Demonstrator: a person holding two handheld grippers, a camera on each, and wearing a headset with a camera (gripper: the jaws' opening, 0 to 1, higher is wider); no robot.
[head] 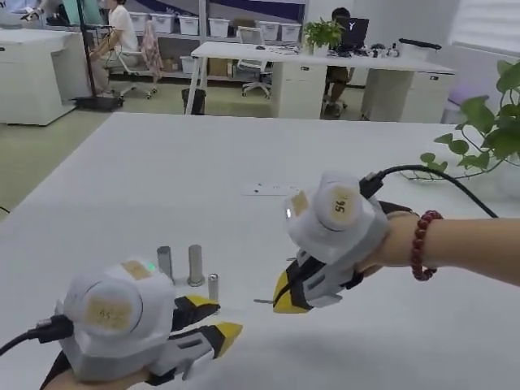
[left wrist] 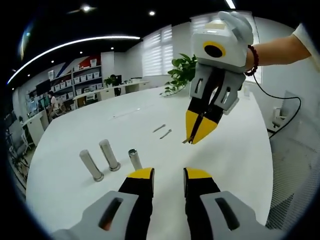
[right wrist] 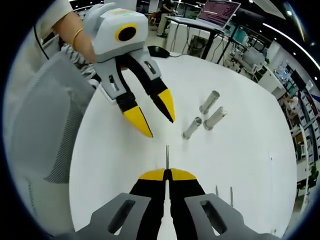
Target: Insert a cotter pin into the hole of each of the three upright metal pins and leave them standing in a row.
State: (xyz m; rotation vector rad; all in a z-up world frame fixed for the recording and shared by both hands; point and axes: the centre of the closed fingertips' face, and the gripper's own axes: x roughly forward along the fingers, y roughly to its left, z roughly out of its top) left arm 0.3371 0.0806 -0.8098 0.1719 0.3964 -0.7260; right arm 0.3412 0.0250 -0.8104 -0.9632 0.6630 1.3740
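Note:
Three upright metal pins [head: 195,266] stand close together on the white table [head: 162,179]; in the left gripper view these pins [left wrist: 109,155] are left of my jaws, and in the right gripper view the pins [right wrist: 215,118] lie ahead to the right. My right gripper [head: 284,302] is shut on a thin cotter pin [right wrist: 167,157], whose end pokes out toward the pins [head: 262,301]. My left gripper [head: 218,320] hovers open and holds nothing, just right of the shortest pin [head: 214,287]. The two grippers face each other, apart.
Two spare cotter pins [left wrist: 163,131] lie on the table beyond the metal pins. A leafy plant [head: 487,130] and the right gripper's black cable [head: 439,175] are at the right edge. Desks, chairs and seated people fill the room behind the table.

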